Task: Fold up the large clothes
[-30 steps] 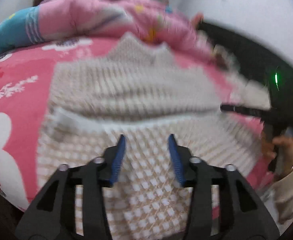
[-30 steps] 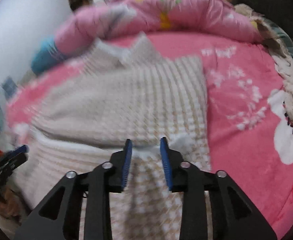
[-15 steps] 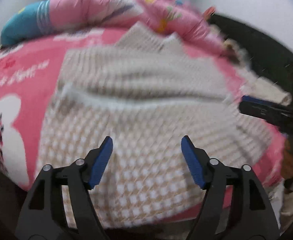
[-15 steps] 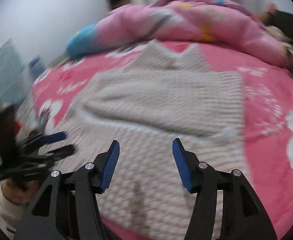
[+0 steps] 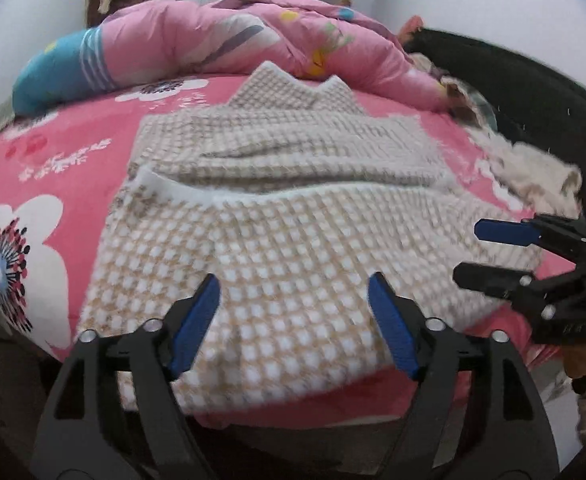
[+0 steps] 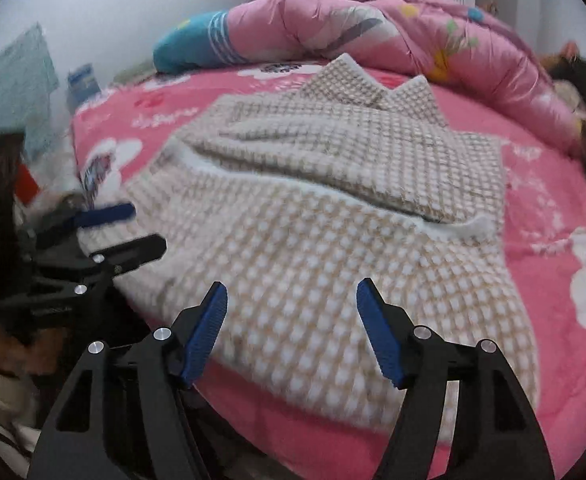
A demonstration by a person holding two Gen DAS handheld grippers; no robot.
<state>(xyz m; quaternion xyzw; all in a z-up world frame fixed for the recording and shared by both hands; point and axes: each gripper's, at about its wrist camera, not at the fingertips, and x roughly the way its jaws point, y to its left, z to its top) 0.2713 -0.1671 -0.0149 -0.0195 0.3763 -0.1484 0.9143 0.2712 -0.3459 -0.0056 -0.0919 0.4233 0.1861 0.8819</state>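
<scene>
Checked garment [image 5: 293, 248] lies mid-frame on the bed [image 5: 45, 152], hem nearest both wide-open, empty grippers, left gripper [image 5: 293, 320] and right gripper [image 6: 293, 328].

both the left gripper [image 5: 293, 320] and right gripper [image 6: 293, 328] have let go of the checked garment [image 5: 293, 240], spread wide and pulled back.
</scene>
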